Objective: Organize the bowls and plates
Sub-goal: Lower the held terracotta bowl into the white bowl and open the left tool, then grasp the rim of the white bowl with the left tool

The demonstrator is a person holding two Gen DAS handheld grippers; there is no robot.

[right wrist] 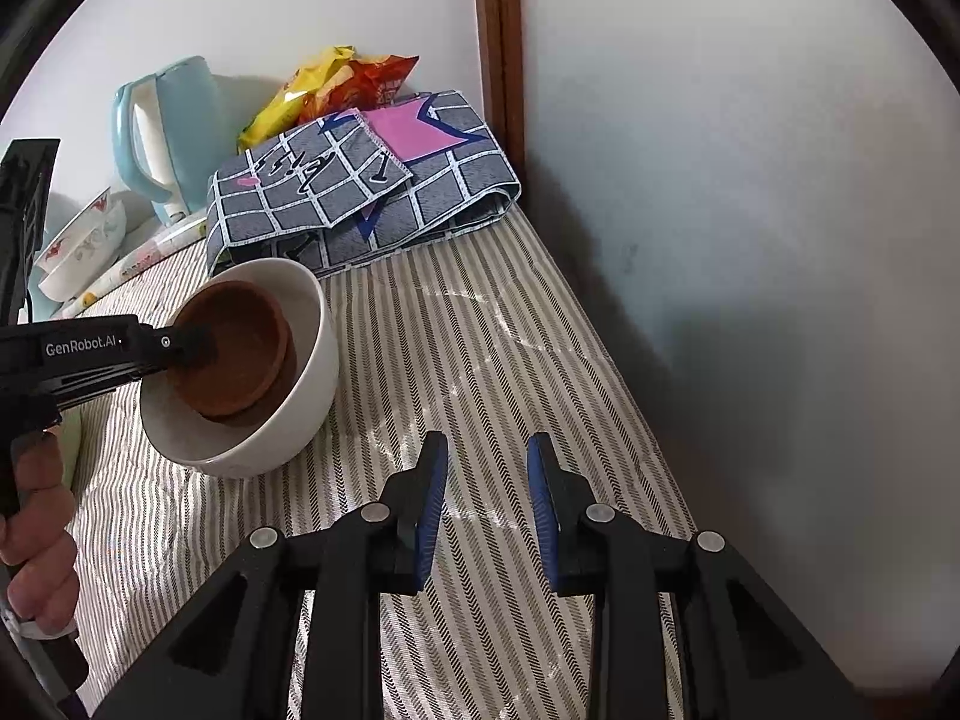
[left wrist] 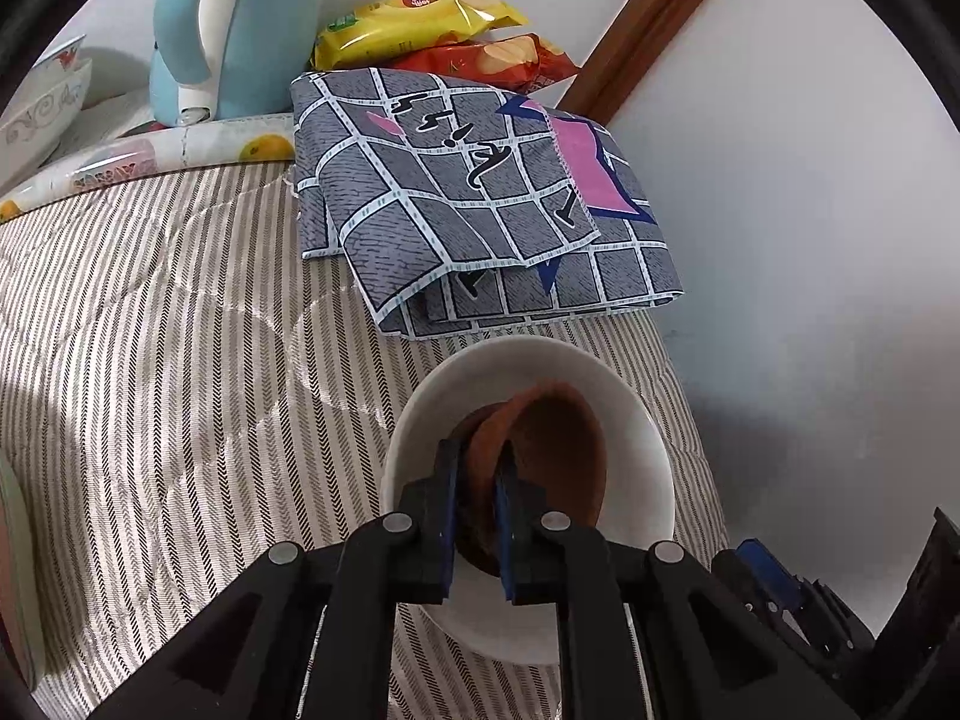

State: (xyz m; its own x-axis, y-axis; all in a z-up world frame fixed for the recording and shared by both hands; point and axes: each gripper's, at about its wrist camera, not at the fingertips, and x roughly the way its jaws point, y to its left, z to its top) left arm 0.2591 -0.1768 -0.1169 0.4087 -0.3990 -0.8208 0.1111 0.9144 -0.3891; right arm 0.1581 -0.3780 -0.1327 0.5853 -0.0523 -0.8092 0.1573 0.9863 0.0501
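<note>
A brown wooden bowl [left wrist: 552, 450] sits tilted inside a white bowl [left wrist: 636, 420] on the striped cloth. My left gripper [left wrist: 480, 450] is shut on the brown bowl's near rim, one pad inside and one outside. In the right wrist view the same brown bowl [right wrist: 240, 348] rests in the white bowl [right wrist: 300, 414], and the left gripper [right wrist: 198, 348] reaches in from the left. My right gripper [right wrist: 487, 444] hovers open over the striped cloth, to the right of the bowls, with nothing between its fingers.
Behind the bowls lies a folded grey checked cloth [left wrist: 480, 198]. A blue kettle [left wrist: 234, 30], snack packets [left wrist: 420, 18] and patterned stacked bowls [left wrist: 42, 108] stand further back. A white wall [right wrist: 750, 240] borders the right edge. A hand [right wrist: 36, 540] holds the left gripper.
</note>
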